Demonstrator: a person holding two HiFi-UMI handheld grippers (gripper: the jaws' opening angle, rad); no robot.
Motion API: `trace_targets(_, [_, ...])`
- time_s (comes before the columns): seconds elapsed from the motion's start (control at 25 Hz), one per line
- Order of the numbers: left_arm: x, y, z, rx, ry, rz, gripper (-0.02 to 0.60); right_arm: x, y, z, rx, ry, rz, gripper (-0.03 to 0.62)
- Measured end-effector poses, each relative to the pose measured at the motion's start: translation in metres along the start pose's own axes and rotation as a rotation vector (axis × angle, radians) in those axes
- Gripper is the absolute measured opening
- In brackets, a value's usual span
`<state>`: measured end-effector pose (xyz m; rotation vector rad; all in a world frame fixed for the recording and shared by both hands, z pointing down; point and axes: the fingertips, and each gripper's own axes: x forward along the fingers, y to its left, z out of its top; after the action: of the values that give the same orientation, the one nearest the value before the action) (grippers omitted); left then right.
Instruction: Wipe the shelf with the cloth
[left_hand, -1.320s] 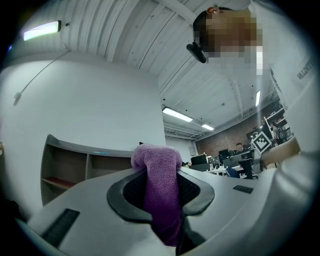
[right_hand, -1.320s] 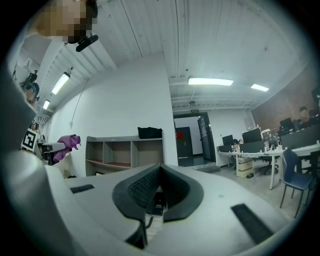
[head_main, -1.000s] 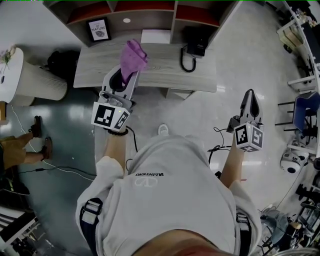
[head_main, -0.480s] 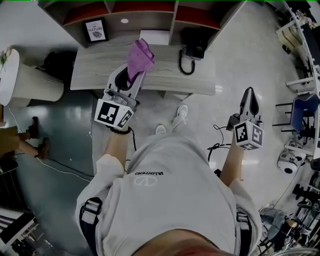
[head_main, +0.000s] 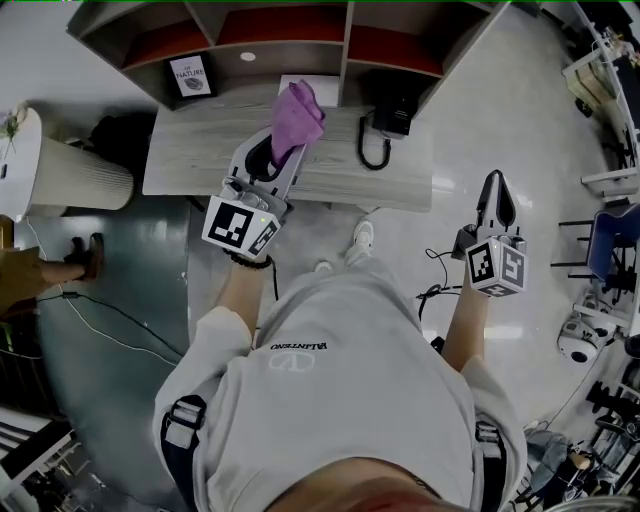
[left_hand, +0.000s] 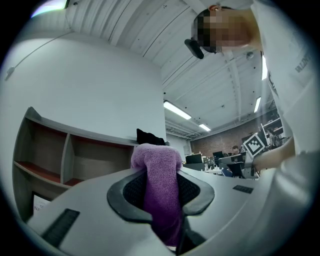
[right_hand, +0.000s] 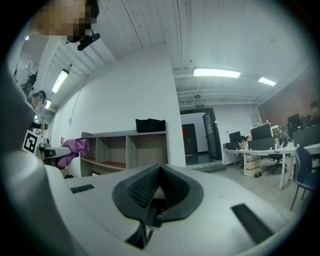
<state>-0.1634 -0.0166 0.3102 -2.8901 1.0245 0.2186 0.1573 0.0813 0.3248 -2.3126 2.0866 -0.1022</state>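
Note:
A purple cloth (head_main: 296, 120) is pinched in my left gripper (head_main: 276, 152), held above the grey wooden desk (head_main: 200, 150) in front of the shelf unit (head_main: 285, 30) with red-lined compartments. The left gripper view shows the cloth (left_hand: 159, 192) bunched between the shut jaws, and the shelf (left_hand: 50, 160) off to the left. My right gripper (head_main: 497, 205) hangs shut and empty over the pale floor at the right, well away from the desk. From the right gripper view the shelf (right_hand: 125, 150) stands ahead, and the cloth (right_hand: 71, 150) shows at the left.
A black desk phone (head_main: 385, 105) with a coiled cord sits on the desk's right part. A framed print (head_main: 189, 75) and a white sheet (head_main: 300, 88) lie in the shelf's lower openings. A white round table (head_main: 60, 165) stands left. Chairs and gear crowd the right edge.
My left gripper has carried the cloth forward and a little right, nearer the shelf. The person has stepped closer to the desk. The right gripper has hardly moved.

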Motion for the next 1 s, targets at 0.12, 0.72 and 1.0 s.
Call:
trace_targets(0.12, [0.029, 0.003, -0.006, -0.008, 0.01, 0.001, 0.103, 0.026, -0.014, 0.0, 0.009, 0.008, 0.005, 0.0])
trace_targets(0.72, [0.169, 0.007, -0.072, -0.019, 0.109, 0.084, 0.103, 0.161, -0.021, -0.016, 0.036, 0.058, 0.232, 0.0])
trace_targets(1.0, [0.215, 0.015, -0.1, -0.008, 0.158, 0.159, 0.103, 0.206, -0.008, -0.034, 0.038, 0.084, 0.361, 0.0])
